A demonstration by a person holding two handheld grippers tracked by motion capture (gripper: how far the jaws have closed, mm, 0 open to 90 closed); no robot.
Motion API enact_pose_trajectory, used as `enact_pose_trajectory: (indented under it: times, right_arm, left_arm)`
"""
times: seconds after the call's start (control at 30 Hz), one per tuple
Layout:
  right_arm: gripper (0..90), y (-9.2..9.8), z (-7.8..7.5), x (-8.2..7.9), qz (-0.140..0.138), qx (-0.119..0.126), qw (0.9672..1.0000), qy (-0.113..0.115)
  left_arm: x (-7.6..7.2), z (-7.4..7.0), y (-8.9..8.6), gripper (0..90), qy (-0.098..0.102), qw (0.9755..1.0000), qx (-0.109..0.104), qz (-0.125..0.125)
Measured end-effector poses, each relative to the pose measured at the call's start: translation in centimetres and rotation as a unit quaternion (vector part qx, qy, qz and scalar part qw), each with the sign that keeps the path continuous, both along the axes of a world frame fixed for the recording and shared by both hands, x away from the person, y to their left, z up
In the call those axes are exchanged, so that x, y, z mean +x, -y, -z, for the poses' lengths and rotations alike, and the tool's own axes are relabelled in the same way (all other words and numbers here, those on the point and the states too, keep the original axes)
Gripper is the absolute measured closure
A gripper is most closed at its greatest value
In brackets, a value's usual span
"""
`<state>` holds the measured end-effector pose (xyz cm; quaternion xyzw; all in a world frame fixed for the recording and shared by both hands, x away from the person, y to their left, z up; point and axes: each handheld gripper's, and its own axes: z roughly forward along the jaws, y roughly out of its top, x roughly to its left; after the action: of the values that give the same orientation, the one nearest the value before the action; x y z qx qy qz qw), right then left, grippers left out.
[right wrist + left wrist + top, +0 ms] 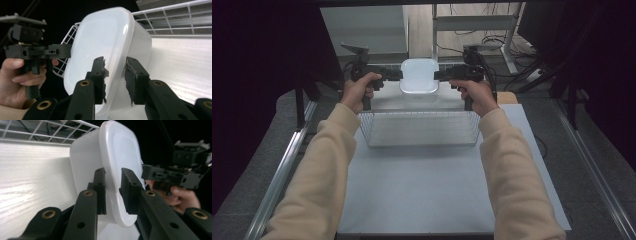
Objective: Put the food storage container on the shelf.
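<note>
Wire basket (419, 129) nearest on the white table (422, 190), white lidded container (418, 75) just beyond it, held up between left gripper (398, 75) and right gripper (438, 75), jaws part-open straddling its lid rim, pads barely off it.

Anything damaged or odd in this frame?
Yes: the right gripper has torn, ragged pads straddling the rim of the white plastic container. The wire basket looks intact.
</note>
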<state>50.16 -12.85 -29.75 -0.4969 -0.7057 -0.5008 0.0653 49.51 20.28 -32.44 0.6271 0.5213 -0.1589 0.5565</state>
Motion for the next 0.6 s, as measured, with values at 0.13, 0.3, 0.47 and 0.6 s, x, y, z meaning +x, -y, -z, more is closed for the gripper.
enact_pose_trajectory:
  times: [0.13,0.3,0.47,0.6]
  right_arm:
    - [67.3,0.1,0.8,0.9,0.005,0.023,0.9995,-0.023]
    - [66.4,0.2,1.3,1.3,0.011,0.037,0.9988,-0.031]
    - [45.0,-0.1,0.9,0.4,0.018,0.026,0.9995,0.002]
    - [37.2,0.3,0.2,-1.6,0.018,0.002,0.9978,0.064]
  left_arm:
    - [0.6,0.6,-0.1,72.1,-0.013,0.9999,-0.01,0.001]
    - [0.8,1.1,-0.3,69.7,-0.017,0.9997,-0.018,0.002]
    - [-0.1,0.4,0.3,48.2,0.012,0.9993,0.031,-0.019]
    - [-2.1,-0.7,0.5,36.1,0.056,0.9952,0.074,-0.029]
